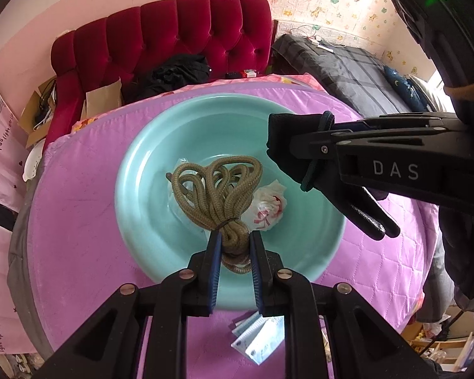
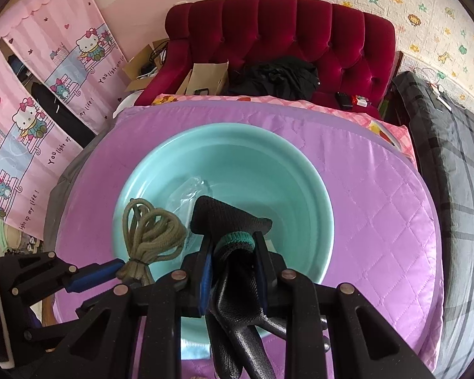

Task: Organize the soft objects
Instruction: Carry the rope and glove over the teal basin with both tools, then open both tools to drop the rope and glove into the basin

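A teal basin point(image 1: 148, 145) point(image 2: 287, 170) sits on a purple quilted mat. My left gripper point(image 1: 235, 237) is shut on a bundle of olive rope point(image 1: 218, 183) and holds it over the basin; the rope also shows in the right wrist view point(image 2: 151, 230). My right gripper point(image 2: 233, 243) is shut on a black work glove point(image 2: 224, 218) with a teal cuff, held above the basin; the glove also shows in the left wrist view point(image 1: 284, 135). A crumpled white and red plastic bag point(image 1: 267, 207) and a clear plastic bag point(image 2: 189, 195) lie in the basin.
The purple mat point(image 1: 79, 221) point(image 2: 379, 205) covers a table. White cards point(image 1: 259, 338) lie on it near the front edge. A red tufted sofa point(image 2: 300, 31) with black clothes stands behind. A dark plaid bed point(image 2: 458, 158) is at right.
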A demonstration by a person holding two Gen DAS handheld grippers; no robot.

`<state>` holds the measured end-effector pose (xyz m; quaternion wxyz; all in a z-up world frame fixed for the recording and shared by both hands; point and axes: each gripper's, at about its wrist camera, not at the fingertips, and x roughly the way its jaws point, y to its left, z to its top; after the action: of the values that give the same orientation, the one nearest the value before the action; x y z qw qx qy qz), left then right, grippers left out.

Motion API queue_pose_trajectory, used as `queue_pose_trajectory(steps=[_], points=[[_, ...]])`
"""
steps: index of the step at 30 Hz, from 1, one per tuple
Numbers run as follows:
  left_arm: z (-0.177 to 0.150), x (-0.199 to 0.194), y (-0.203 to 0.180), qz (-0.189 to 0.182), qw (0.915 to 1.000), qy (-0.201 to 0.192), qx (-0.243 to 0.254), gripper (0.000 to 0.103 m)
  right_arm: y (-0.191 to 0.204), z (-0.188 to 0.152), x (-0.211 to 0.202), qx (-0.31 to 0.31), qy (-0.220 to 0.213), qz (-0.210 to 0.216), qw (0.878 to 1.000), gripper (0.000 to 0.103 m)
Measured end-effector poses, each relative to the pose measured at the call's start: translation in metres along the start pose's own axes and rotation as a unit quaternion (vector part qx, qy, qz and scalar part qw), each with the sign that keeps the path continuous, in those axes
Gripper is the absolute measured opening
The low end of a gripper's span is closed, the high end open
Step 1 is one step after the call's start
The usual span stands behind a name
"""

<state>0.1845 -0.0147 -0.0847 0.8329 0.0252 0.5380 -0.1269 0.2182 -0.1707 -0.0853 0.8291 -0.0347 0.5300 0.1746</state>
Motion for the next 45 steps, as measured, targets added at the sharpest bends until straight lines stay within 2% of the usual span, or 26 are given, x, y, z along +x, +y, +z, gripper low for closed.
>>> queue_pose_trajectory(steps=[13,20,27,31,34,35,36,37,38,39,41,42,44,45], points=[[0.024,0.043,0.002,-0.002,0.9998,0.018,-0.004,0.019,-0.014,0.022,0.049,0.018,0.013,-0.005,1.000,0.024],[0.030,0.066,0.004,0.004,0.9996,0.026,-0.007,0.019,-0.022,0.028,0.073,0.024,0.022,-0.015,0.999,0.025],[0.030,0.078,0.001,0.011,0.9994,0.032,0.010,0.019,-0.026,0.030,0.092,0.024,0.037,-0.023,0.999,0.025],[0.030,0.076,0.002,0.012,0.9995,0.028,0.009,0.019,-0.027,0.032,0.092,0.028,0.035,-0.017,0.999,0.029],[0.030,0.074,0.005,0.021,0.9995,0.024,0.008,0.021,-0.026,0.032,0.091,0.025,0.034,-0.019,0.999,0.038],[0.030,0.074,0.006,0.024,0.9994,0.022,0.007,0.029,-0.026,0.033,0.091,0.025,0.032,-0.019,0.999,0.043],[0.029,0.073,0.006,0.031,0.9993,0.020,0.007,0.047,-0.027,0.032,0.090,0.027,0.031,-0.020,0.999,0.046],[0.029,0.072,0.006,0.036,0.9992,0.018,0.006,0.060,-0.027,0.032,0.088,0.030,0.030,-0.021,0.999,0.051],[0.029,0.071,0.007,0.038,0.9991,0.017,0.005,0.080,-0.027,0.032,0.088,0.033,0.030,-0.022,0.999,0.054],[0.028,0.070,0.008,0.042,0.9990,0.013,0.003,0.089,-0.027,0.032,0.086,0.034,0.030,-0.023,0.999,0.057],[0.027,0.067,0.009,0.054,0.9986,0.004,0.001,0.093,-0.026,0.032,0.082,0.030,0.024,-0.032,0.999,0.078],[0.026,0.066,0.010,0.060,0.9982,0.001,0.001,0.102,-0.025,0.032,0.080,0.029,0.022,-0.036,0.999,0.083],[0.024,0.064,0.010,0.066,0.9978,-0.003,0.002,0.103,-0.025,0.031,0.075,0.029,0.013,-0.041,0.999,0.100],[0.023,0.062,0.011,0.068,0.9977,-0.006,0.003,0.103,-0.025,0.030,0.072,0.032,0.008,-0.043,0.999,0.103]])
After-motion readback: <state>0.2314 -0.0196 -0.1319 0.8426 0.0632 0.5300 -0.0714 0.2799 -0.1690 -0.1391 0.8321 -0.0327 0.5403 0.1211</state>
